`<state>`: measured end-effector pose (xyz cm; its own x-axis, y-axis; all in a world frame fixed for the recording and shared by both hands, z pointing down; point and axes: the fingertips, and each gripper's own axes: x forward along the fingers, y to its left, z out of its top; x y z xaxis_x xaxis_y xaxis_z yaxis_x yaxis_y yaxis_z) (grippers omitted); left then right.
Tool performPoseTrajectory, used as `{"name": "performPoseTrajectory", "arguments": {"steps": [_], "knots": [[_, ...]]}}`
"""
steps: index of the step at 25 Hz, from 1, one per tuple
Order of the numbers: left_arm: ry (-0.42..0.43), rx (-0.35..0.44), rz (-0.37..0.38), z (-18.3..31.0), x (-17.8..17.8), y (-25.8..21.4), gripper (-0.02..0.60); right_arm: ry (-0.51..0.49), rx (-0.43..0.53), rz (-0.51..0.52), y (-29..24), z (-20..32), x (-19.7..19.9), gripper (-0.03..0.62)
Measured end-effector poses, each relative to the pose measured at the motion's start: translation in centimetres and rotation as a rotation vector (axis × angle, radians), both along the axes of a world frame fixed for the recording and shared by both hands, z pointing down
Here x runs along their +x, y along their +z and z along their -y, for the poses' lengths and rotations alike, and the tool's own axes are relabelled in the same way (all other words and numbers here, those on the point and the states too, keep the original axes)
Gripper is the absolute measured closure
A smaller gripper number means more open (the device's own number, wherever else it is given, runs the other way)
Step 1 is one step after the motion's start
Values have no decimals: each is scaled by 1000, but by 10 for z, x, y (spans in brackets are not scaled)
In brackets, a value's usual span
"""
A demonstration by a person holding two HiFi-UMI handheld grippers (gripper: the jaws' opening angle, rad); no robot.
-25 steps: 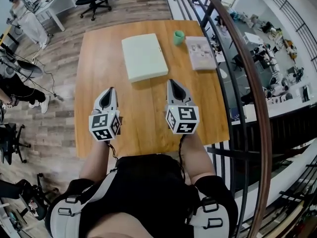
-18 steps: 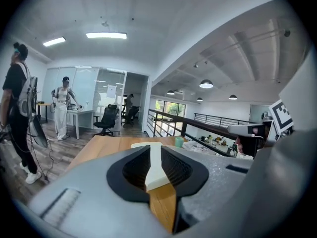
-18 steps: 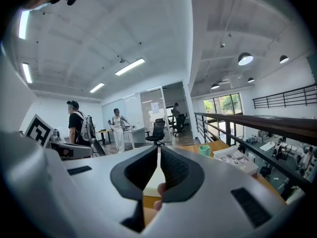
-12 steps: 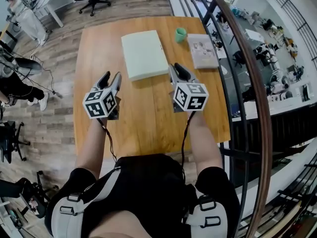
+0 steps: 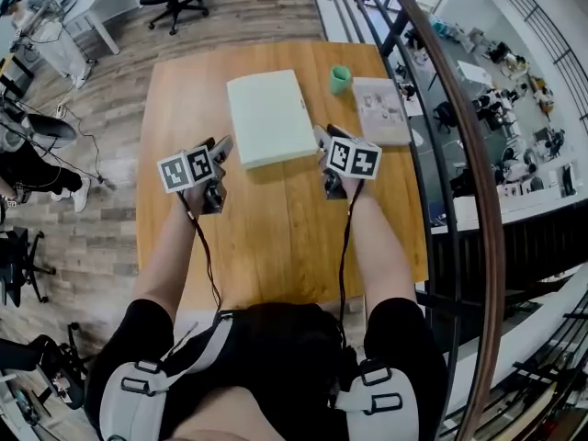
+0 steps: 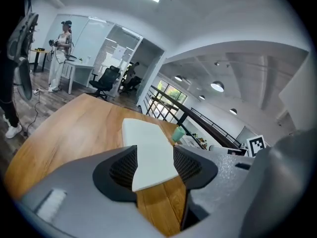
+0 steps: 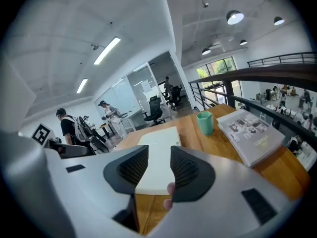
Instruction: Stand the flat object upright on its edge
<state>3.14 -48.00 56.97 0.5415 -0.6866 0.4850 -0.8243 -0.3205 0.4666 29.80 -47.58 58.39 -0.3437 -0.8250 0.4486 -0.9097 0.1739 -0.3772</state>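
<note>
Plainly, both claws stood spread and pinched nothing: the left claw (image 5: 220,145) had just been opening, its dark ribbed pads well apart, and the right claw (image 5: 322,136) had just been opening too, to a somewhat narrower gap. Through each gap, in that claw's own view, only the pale slab (image 5: 271,118) showed, lying ahead of the pads and not pressed by them. The slab lay flat on the wooden surface (image 5: 276,237), its long axis running away from the person and a little askew, its near short edge facing them. The left claw sat just beside the near left corner, the right claw just beside the near right corner, so the slab lay forward and inward of each, and neither hand looked clearly nearer. Both bare forearms reached forward over the surface, the claws pointing ahead and downward, each rolled somewhat so its marker cube tilted. Beyond the slab's far right corner stood a green cup (image 5: 340,79), and a booklet (image 5: 379,110) lay near the right long edge, apart from the slab. The coming move probably depended on that flanking: with one claw on each side, the slab could be caught by its two long edges and tipped up, provided the booklet side left room.
</note>
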Motion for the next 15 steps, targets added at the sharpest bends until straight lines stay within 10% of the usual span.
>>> {"name": "performPoseTrajectory", "arguments": {"steps": [15], "knots": [[-13, -223, -28, 105, 6, 101, 357, -69, -216, -3, 88, 105, 15, 453]]}}
